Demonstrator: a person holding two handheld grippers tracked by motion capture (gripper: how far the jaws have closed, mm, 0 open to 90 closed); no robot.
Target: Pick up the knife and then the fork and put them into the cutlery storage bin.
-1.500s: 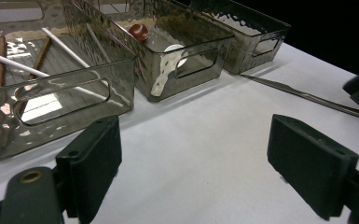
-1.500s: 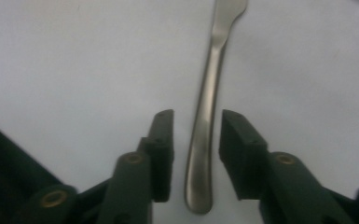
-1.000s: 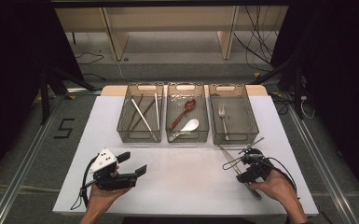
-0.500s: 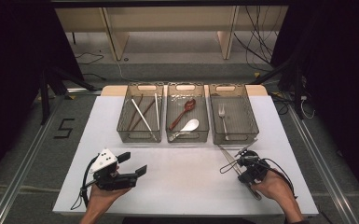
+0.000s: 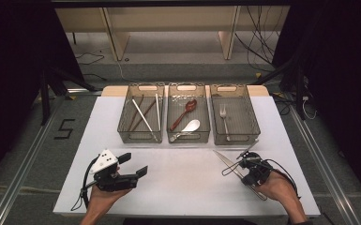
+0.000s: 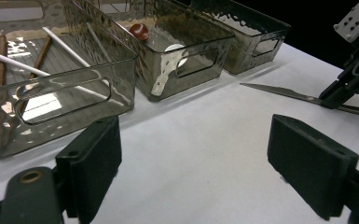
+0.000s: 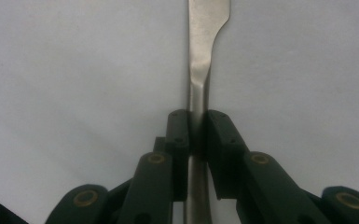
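The right gripper point(image 7: 196, 135) has just been closing its jaws, now clamped on the table knife point(image 7: 200, 56) lying on the white worktop point(image 5: 183, 173); the left gripper point(image 6: 193, 163) hovers, jaws wide apart, empty.

Silver table knife point(image 5: 229, 165), plain metal, flat on white table point(image 5: 183, 178) at about 4 o'clock from table centre. Blade tip points to 10 o'clock, handle end to 4 o'clock. Lies well apart from the clear bins, at 6 o'clock of the right-hand bin point(image 5: 230, 117). In the right gripper view the knife point(image 7: 200, 70) runs straight up, narrow neck widening into the blade.
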